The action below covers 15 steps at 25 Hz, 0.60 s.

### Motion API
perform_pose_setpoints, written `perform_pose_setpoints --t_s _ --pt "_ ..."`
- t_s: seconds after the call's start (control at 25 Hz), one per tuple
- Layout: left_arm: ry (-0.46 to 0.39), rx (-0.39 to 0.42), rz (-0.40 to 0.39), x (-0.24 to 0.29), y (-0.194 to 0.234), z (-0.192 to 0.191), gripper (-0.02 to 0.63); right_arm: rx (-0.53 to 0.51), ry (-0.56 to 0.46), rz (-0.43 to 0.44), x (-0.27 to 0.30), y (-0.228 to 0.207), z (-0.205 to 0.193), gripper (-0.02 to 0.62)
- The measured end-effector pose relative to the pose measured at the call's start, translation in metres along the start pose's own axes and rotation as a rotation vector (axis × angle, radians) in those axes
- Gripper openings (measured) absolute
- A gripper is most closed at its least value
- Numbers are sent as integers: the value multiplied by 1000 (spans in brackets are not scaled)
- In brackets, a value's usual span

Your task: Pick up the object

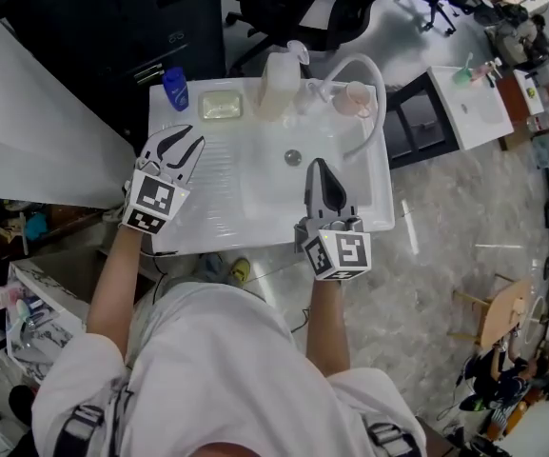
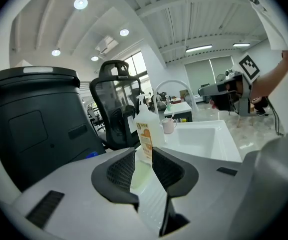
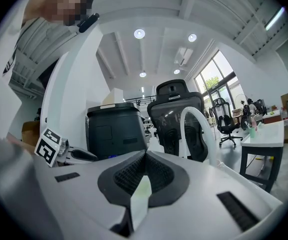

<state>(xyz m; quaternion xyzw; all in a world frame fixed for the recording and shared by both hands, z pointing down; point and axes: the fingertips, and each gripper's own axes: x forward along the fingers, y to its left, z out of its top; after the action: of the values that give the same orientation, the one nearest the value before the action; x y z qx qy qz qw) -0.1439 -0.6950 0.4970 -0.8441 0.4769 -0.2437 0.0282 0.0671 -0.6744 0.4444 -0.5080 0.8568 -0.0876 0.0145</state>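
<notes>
1. The left gripper [image 1: 184,139] hangs over the ribbed left part of the sink [image 1: 219,209], near the back edge. Its jaws are open a fair way and nothing is in them.
2. The head view shows a row along the sink's back edge. A blue thing [image 1: 175,88] is at the back left corner, then a pale yellow soap [image 1: 221,108], a clear bottle [image 1: 279,86] and a pink cup [image 1: 354,97].
3. I cannot tell which one is the thing to pick up. The soap lies just ahead of the left jaws and they do not touch it.
4. Only the left gripper view shows the orange label on the bottle, and the soap low down in the gap between the jaws.
5. The right gripper [image 1: 318,167] is over the bowl, near the front edge. Its jaws are closed together and hold nothing.
6. Only the right gripper view shows the black bin [image 3: 115,129] and the chair [image 3: 176,116] standing tall behind the sink.
7. The middle of the sink around the drain [image 1: 293,157] is bare. A white hose [image 1: 377,93] bends over the back right corner.
</notes>
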Motion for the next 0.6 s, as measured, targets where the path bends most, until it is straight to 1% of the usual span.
perform_pose_setpoints --t_s 0.16,0.36,0.6 --pt "66 70 -56 34 2 -13 104 5 1 0 12 -5 -1 8" --pt "166 180 -123 74 -1 -36 111 5 -2 0 23 -10 -1 8" --pt "280 276 -172 118 -3 -69 124 1 -4 -11 29 -21 -2 8"
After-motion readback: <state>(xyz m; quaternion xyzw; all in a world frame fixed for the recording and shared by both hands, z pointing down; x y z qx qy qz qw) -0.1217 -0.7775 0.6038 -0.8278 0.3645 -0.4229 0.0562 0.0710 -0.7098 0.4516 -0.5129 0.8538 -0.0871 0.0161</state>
